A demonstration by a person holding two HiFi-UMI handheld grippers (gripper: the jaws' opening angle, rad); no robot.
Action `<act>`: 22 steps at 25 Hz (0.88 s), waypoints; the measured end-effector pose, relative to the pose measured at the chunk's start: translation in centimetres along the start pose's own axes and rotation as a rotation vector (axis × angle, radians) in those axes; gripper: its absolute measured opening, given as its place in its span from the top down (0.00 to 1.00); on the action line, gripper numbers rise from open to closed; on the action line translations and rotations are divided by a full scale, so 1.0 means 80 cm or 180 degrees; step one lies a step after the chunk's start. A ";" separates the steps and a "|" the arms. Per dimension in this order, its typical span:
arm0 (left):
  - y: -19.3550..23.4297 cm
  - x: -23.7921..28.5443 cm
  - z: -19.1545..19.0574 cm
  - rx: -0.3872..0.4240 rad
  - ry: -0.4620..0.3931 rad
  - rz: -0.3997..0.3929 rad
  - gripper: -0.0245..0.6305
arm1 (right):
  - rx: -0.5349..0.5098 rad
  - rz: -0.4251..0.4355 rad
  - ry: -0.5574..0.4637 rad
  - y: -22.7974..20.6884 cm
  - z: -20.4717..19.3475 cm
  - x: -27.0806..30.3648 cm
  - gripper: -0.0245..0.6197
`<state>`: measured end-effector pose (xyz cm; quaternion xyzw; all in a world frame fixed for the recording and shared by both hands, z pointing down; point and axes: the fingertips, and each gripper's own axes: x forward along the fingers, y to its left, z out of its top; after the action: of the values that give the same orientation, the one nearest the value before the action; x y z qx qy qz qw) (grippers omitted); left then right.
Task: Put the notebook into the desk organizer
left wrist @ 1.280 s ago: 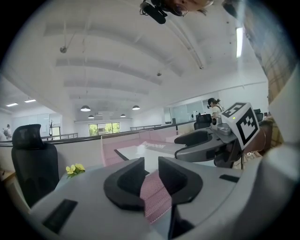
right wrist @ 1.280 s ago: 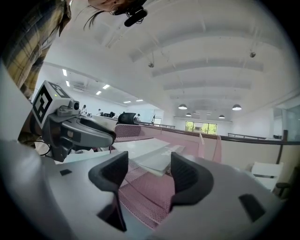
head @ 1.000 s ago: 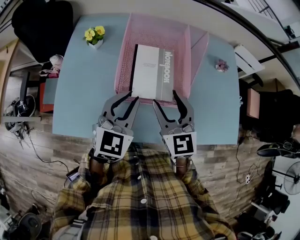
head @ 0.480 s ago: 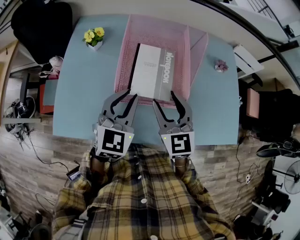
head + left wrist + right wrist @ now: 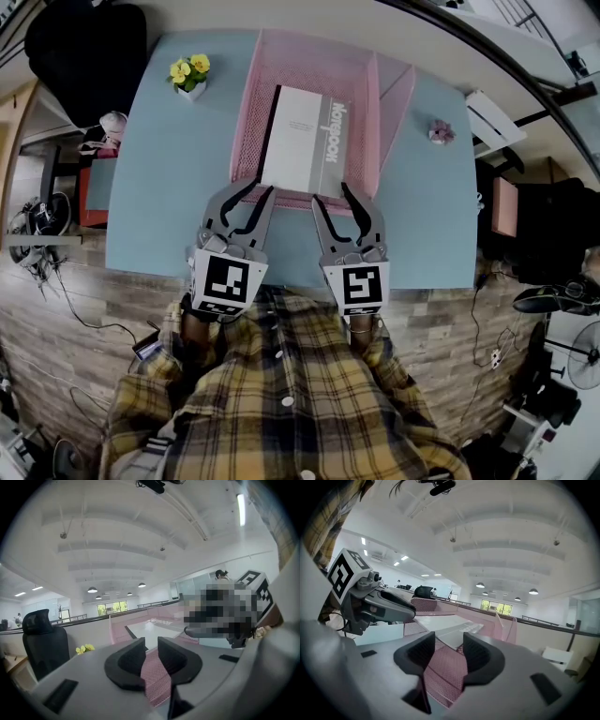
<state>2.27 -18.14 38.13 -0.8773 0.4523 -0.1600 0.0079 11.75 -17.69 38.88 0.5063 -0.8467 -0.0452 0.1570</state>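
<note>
The white and grey notebook (image 5: 305, 141) lies flat inside the pink mesh desk organizer (image 5: 309, 56) on the light blue table (image 5: 159, 187). Both grippers hover side by side at the organizer's near edge, just short of the notebook. My left gripper (image 5: 249, 194) is open by a narrow gap, with only pink mesh (image 5: 157, 686) showing through my left gripper (image 5: 151, 651). My right gripper (image 5: 334, 195) is open and its jaws have just been closing with nothing between them. In the right gripper view, my right gripper (image 5: 449, 649) points at the notebook (image 5: 450, 632).
A small pot of yellow flowers (image 5: 189, 72) stands at the table's back left, and a little pink flower ornament (image 5: 442, 131) at the right. A black office chair (image 5: 84, 47) is behind the table's left corner. The person's plaid shirt fills the foreground.
The right gripper's jaws have narrowed. Both grippers stay at the organizer's near edge, and the notebook still lies in the organizer.
</note>
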 end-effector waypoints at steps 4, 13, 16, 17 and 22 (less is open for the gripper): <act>-0.002 -0.008 0.002 -0.0010 -0.0020 0.0015 0.86 | 0.0023 0.0007 -0.0033 0.002 0.003 -0.008 0.67; -0.005 -0.034 0.012 -0.0067 -0.0128 0.0078 0.86 | 0.0112 -0.0028 -0.0121 0.001 0.008 -0.035 0.67; -0.010 -0.048 0.015 -0.0129 -0.0182 0.0063 0.86 | 0.0158 -0.0034 -0.0133 0.003 0.008 -0.048 0.67; -0.012 -0.052 0.015 -0.0159 -0.0200 0.0054 0.86 | 0.0174 -0.0034 -0.0129 0.004 0.007 -0.053 0.67; -0.022 -0.074 0.010 -0.0310 -0.0228 0.0018 0.86 | 0.0324 -0.0023 -0.0127 0.008 -0.002 -0.077 0.67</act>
<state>0.67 -12.48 36.04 -0.8806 0.4615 -0.1063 -0.0182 13.98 -12.00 37.81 0.5158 -0.8490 -0.0127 0.1139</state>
